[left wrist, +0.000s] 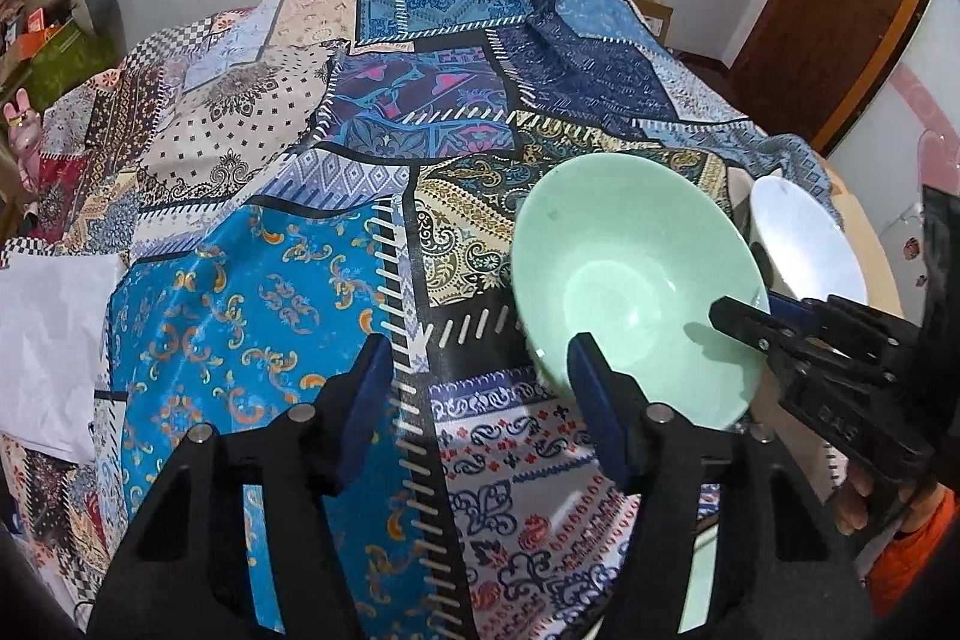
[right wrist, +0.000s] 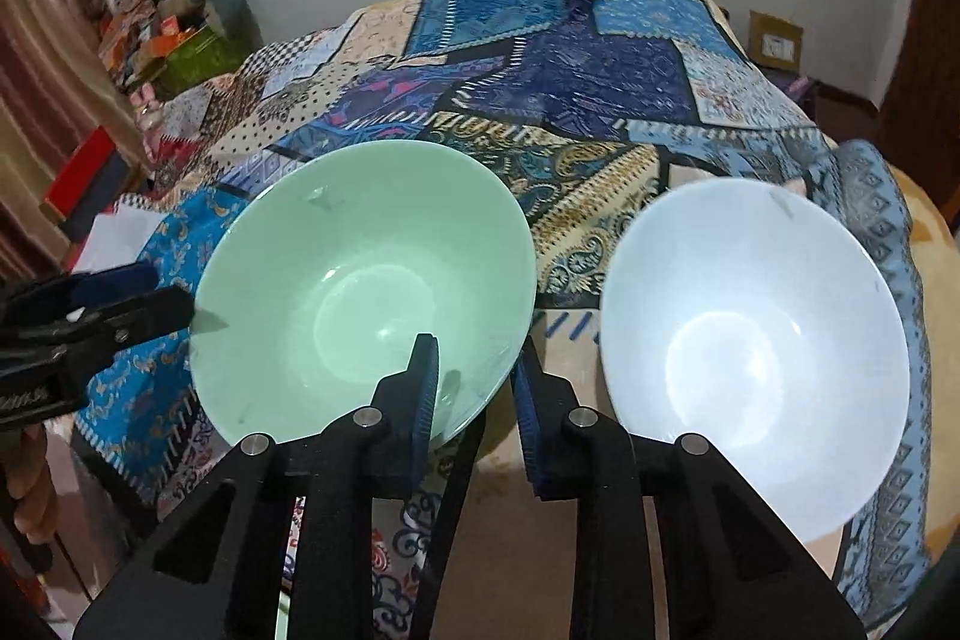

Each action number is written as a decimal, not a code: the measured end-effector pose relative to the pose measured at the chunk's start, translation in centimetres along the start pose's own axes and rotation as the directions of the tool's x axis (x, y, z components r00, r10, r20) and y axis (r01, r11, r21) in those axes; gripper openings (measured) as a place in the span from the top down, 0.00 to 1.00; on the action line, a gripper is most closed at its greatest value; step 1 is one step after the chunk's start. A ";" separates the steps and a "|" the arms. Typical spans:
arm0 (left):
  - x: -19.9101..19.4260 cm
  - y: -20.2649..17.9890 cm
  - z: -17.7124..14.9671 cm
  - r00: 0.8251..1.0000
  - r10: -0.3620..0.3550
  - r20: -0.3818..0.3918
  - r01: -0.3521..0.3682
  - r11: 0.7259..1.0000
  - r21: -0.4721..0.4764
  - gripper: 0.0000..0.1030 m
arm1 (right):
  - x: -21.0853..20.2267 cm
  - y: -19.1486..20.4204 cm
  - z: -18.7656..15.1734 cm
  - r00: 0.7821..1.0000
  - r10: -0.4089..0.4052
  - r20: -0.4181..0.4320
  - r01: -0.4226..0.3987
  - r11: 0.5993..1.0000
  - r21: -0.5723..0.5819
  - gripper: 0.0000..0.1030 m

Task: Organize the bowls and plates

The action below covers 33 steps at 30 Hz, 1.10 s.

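Note:
A mint-green bowl (left wrist: 636, 292) (right wrist: 366, 292) stands on the patchwork tablecloth. A pale blue-white bowl (right wrist: 750, 334) (left wrist: 804, 238) stands just to its right. My right gripper (right wrist: 474, 376) straddles the green bowl's near right rim, one finger inside and one outside; a gap still shows between the pads and the rim. It shows from the side in the left wrist view (left wrist: 744, 316). My left gripper (left wrist: 480, 370) is open and empty, left of the green bowl, its right finger (left wrist: 594, 382) by the bowl's outer wall. It shows in the right wrist view (right wrist: 174, 304).
The patchwork cloth (left wrist: 270, 292) covers a humped table. White paper (left wrist: 48, 334) lies at the left edge. Boxes and clutter (right wrist: 162, 34) stand far left. A wooden door (left wrist: 840, 10) is at the right.

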<state>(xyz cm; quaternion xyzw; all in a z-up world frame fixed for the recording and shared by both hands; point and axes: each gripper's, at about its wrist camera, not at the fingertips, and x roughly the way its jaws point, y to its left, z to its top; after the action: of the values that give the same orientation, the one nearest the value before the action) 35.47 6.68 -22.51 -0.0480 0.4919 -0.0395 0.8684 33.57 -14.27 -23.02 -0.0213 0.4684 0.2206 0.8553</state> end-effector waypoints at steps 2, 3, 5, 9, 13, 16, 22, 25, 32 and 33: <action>0.7 0.0 0.1 1.000 0.007 -0.014 -0.007 1.000 0.003 0.49 | 0.1 0.4 -0.1 0.999 0.032 -0.006 -0.032 0.999 -0.024 0.79; 1.0 0.1 0.1 1.000 0.005 -0.022 -0.005 1.000 0.002 0.53 | 0.2 0.6 -0.1 0.999 0.046 -0.011 -0.046 0.998 -0.034 0.79; 1.7 0.1 -0.1 0.999 0.011 -0.048 -0.011 1.000 0.005 0.63 | 0.3 1.0 -0.1 0.997 0.072 -0.021 -0.073 0.996 -0.049 0.79; 2.5 -0.1 -0.4 0.997 0.005 -0.075 -0.004 1.000 0.018 0.76 | 0.3 1.1 0.2 0.994 0.100 -0.037 -0.102 0.994 -0.050 0.78; 2.5 -0.7 -0.4 0.998 0.008 -0.067 -0.005 0.999 0.043 0.82 | 0.6 0.3 0.8 0.996 0.082 -0.034 -0.082 0.997 -0.010 0.78; 2.8 -0.8 -0.4 0.997 0.008 -0.075 -0.004 0.999 0.049 0.83 | 1.3 0.0 1.3 0.994 0.098 -0.052 -0.097 0.995 0.019 0.78; 3.4 -0.7 -0.4 0.996 -0.009 -0.093 0.012 1.000 0.029 0.83 | 2.0 0.9 1.6 0.994 0.098 -0.054 -0.099 0.995 -0.019 0.83; 3.1 -0.9 -0.5 0.996 0.007 -0.090 -0.004 0.999 0.036 0.83 | 1.9 1.1 1.6 0.996 0.079 -0.049 -0.081 0.996 -0.028 0.84; 1.0 -1.4 -1.3 0.996 -0.008 -0.085 0.010 1.000 0.018 0.83 | -0.1 1.7 1.1 0.998 0.064 -0.024 -0.065 0.997 -0.038 0.85; 0.5 -1.6 -1.5 0.997 -0.006 -0.079 0.007 1.000 0.022 0.83 | -0.5 1.9 1.0 0.998 0.062 -0.018 -0.063 0.997 -0.038 0.85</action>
<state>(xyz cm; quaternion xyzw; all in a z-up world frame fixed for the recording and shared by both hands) 34.44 5.00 -23.47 -0.0386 0.5252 -0.0495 0.8487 33.39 -12.53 -21.71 -0.0250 0.4716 0.2561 0.8434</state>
